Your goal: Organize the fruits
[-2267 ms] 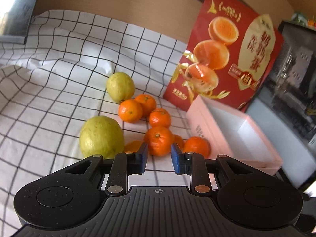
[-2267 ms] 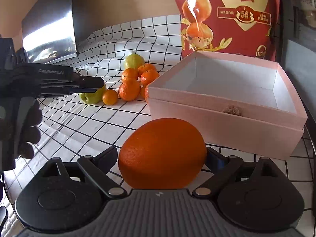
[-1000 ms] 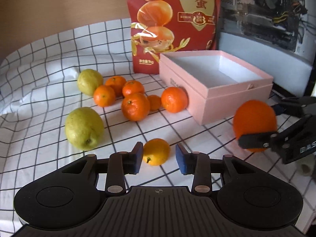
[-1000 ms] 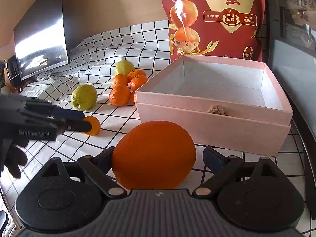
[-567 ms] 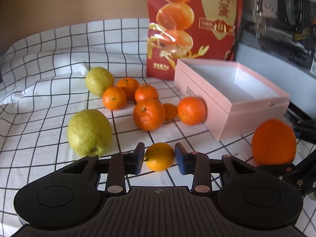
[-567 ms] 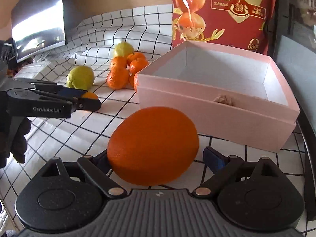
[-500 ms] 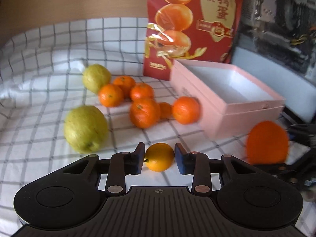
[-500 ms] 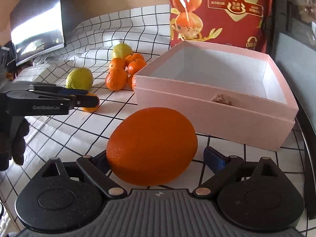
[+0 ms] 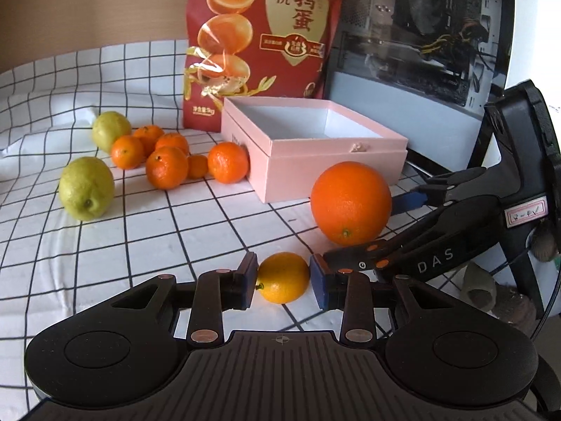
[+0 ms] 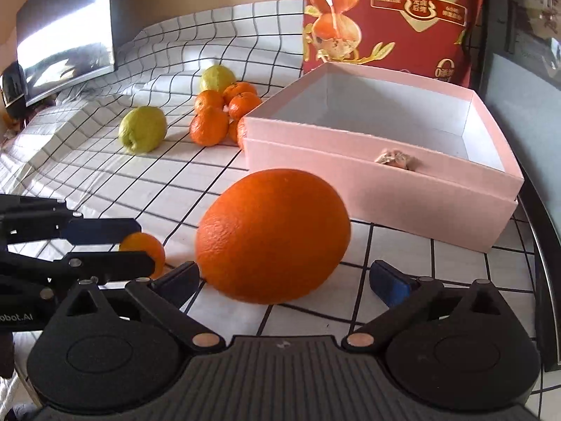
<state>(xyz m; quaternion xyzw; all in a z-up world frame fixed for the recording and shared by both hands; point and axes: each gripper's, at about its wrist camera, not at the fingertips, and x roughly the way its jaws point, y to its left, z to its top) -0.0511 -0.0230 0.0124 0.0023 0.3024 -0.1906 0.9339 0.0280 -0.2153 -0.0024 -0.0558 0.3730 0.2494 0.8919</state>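
From the left wrist, the left gripper [image 9: 283,282] has its blue pads pressed on either side of a small, smooth yellow-orange citrus [image 9: 283,277], held just ahead of the ribbed black body. Beyond its right finger lies the right gripper [image 9: 406,226], matt black plastic printed "DAS" in pale letters with a small white sticker further back, and a large dimpled navel orange [image 9: 350,207] sits on the cloth between that tool's spread fingers. Further ahead stands an open pink cardboard box [image 9: 326,172], square, white inside, with a small knot-like tag on its near rim. Behind it leans a glossy red bag [image 9: 263,42] bearing gold characters "无抗" and "鹌鹑蛋" and pictures of halved eggs. Ahead and to the left, a cluster of mandarins [image 9: 164,166] and two green-yellow guavas [image 9: 86,187] rest on the white, black-gridded cloth [image 9: 105,245]. From the right wrist, the right gripper [image 10: 284,280] has just been opening and stands wide, its blue pads clear of the large orange [image 10: 272,235], which rests on the cloth between them, near the box [image 10: 382,189]. To its left, the left gripper [image 10: 140,244], marked "...obot.AI", clamps the small citrus [image 10: 143,245]. The red bag [image 10: 385,17] shows a gold seal with small characters too fine to read.
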